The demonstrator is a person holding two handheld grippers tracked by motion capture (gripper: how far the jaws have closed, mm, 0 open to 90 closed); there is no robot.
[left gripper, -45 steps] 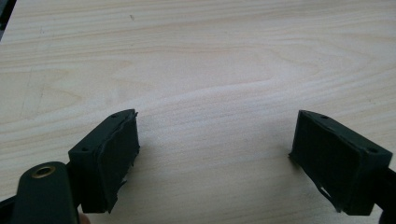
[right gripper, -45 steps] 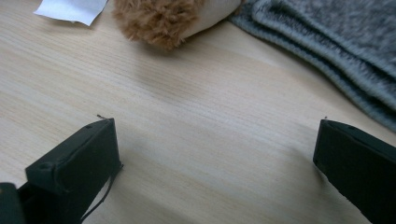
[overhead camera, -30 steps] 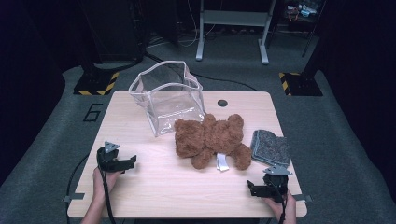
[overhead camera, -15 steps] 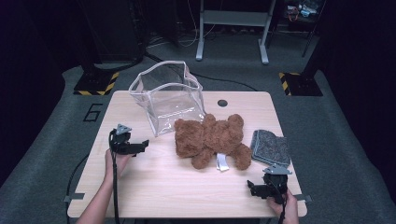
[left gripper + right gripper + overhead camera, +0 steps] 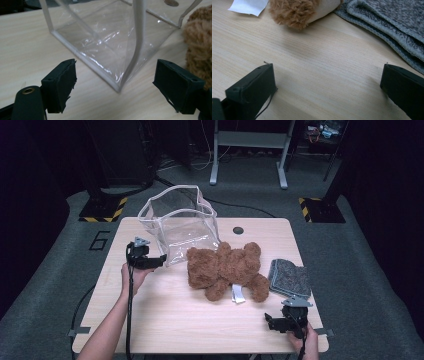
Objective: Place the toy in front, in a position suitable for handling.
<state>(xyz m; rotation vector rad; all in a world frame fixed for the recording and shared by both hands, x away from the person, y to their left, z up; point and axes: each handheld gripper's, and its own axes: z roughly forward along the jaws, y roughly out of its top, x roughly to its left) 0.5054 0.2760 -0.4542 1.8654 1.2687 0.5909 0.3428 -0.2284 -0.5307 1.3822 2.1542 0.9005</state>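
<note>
Bare tabletop (image 5: 165, 320) is left open along the near edge and the left side. The far middle is blocked by the clear plastic bag (image 5: 182, 222), the centre by the brown teddy bear (image 5: 225, 267), and the right by the folded grey cloth (image 5: 291, 277).

Light: bright on table (image 5: 165, 320), dark surroundings
Glare: sheen on clear bag (image 5: 107, 37)
Blur: soft near jaws in the gripper views
</note>
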